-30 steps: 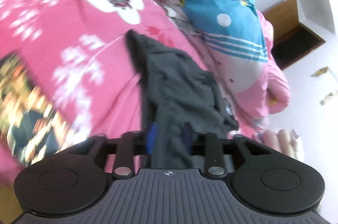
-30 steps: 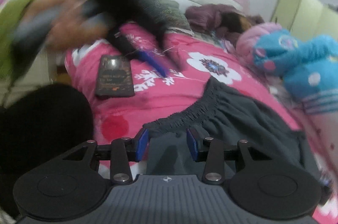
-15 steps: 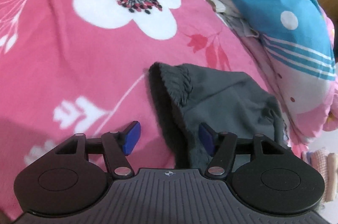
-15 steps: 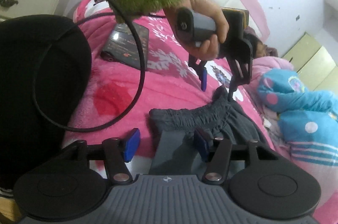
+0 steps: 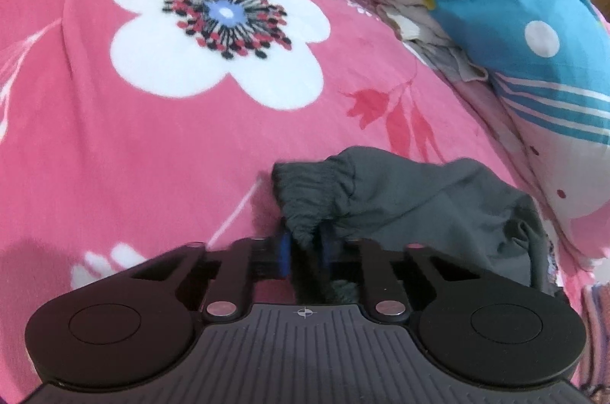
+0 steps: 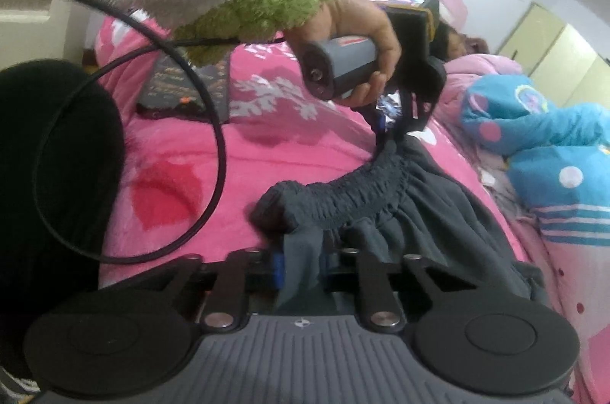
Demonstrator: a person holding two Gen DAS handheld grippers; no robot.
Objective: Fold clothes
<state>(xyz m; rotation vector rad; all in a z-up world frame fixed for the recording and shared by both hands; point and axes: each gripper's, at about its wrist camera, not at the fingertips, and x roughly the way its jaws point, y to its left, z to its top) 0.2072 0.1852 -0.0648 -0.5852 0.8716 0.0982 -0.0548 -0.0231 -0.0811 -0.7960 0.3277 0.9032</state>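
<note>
Now, left gripper [image 5: 305, 251]: closing, waistband corner of dark grey shorts [image 5: 411, 209] between its fingers
Right gripper [image 6: 301, 266]: closing on opposite waistband corner
Shorts: spread beyond fingertips, on pink floral bedspread [image 5: 133, 144]

Left gripper [image 5: 305, 251]: jaws closing on waistband of grey shorts [image 5: 400, 198], previously open.
Right gripper [image 6: 301, 266]: likewise closing on waistband, lower centre.

No legible text or labels.

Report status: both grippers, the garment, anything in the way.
Left gripper closing on the dark grey elastic-waist shorts, right gripper closing on the waistband's other end. Shorts on the pink floral blanket. Black cable loops nearby.
</note>
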